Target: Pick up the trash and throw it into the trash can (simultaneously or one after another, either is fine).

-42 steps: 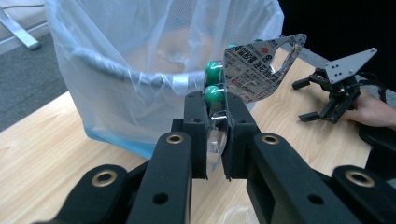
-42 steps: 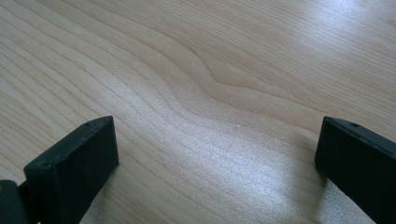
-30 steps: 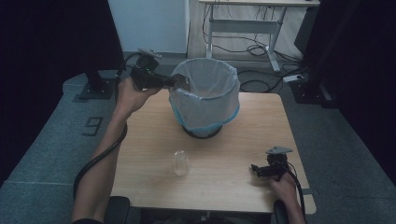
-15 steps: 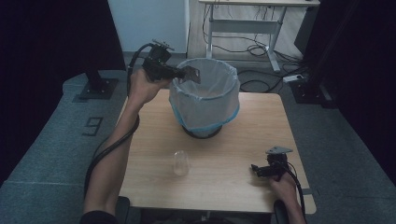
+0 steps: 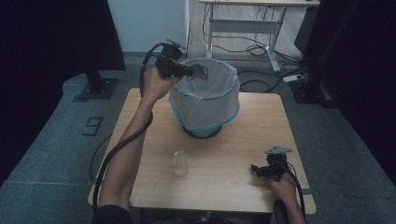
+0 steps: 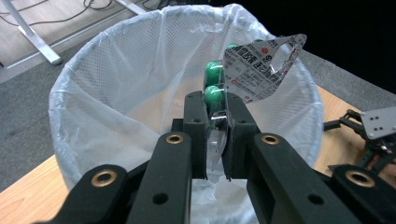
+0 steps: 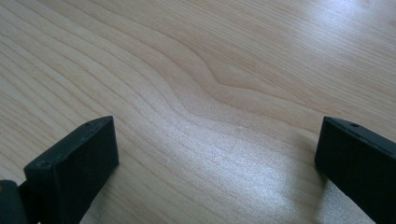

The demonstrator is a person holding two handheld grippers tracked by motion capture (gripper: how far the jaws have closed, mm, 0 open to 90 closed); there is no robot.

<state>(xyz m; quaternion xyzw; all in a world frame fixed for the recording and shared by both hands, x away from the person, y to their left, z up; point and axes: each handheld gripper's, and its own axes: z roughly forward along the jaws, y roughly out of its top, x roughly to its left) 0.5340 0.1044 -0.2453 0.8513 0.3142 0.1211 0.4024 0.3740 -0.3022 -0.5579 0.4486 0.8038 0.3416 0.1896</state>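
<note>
A pale wooden table (image 5: 233, 186) fills the middle of the high view, set on grey carpet. At its far side stands a waste bin (image 5: 204, 100) lined with a translucent white bag with a blue edge. The person's left forearm reaches up the table's left side to the bin's rim, where the left gripper (image 6: 215, 116) has its 2 black jaws pinched on a blister pack (image 6: 254, 70), a clear plastic sheet with green capsules and a printed foil back. In the left gripper view the pack juts upward from the jaws over the bin's open mouth, its foil curling to the right. Near the table's front right corner, the right gripper (image 5: 261, 169) rests low over the wood, jaws spread wide with bare tabletop between them. A small clear plastic cup (image 5: 180, 163) sits on the table between bin and front edge, well apart from both grippers.
</note>
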